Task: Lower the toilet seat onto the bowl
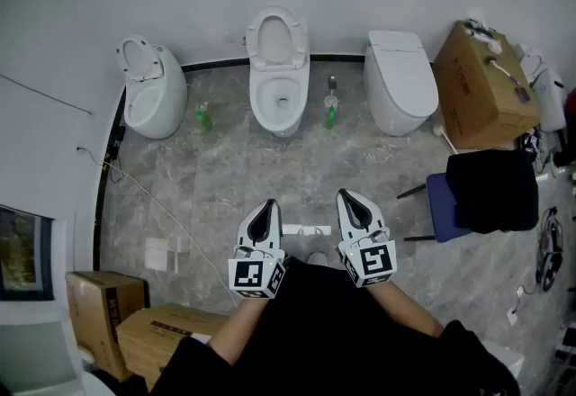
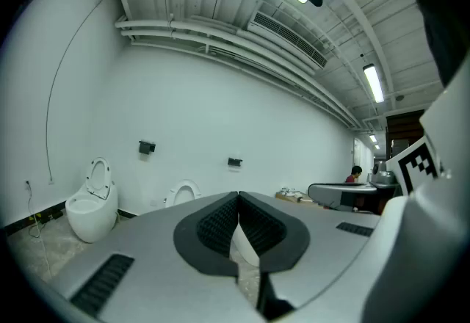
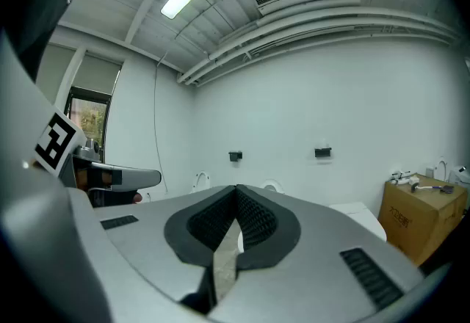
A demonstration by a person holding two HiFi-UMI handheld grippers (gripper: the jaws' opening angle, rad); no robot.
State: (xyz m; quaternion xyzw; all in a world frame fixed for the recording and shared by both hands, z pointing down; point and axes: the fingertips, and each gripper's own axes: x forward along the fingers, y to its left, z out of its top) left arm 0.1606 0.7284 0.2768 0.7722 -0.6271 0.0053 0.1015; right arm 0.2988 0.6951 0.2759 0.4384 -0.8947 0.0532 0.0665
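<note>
Three white toilets stand along the far wall. The middle toilet (image 1: 277,99) is straight ahead, its seat (image 1: 275,36) raised against the wall. The left toilet (image 1: 151,102) also has its seat (image 1: 139,58) up, while the right toilet (image 1: 401,79) has its lid down. My left gripper (image 1: 268,204) and right gripper (image 1: 347,194) are side by side in front of me, well short of the toilets, both shut and holding nothing. In the left gripper view the left gripper (image 2: 239,197) points toward the raised seat (image 2: 183,192). The right gripper (image 3: 236,188) faces the same wall.
Green bottles (image 1: 204,118) (image 1: 330,114) stand on the floor on either side of the middle toilet. A large cardboard box (image 1: 481,84) is at the back right, with a blue chair draped in black cloth (image 1: 486,192) in front of it. More boxes (image 1: 108,306) and a floor cable (image 1: 148,196) are at the left.
</note>
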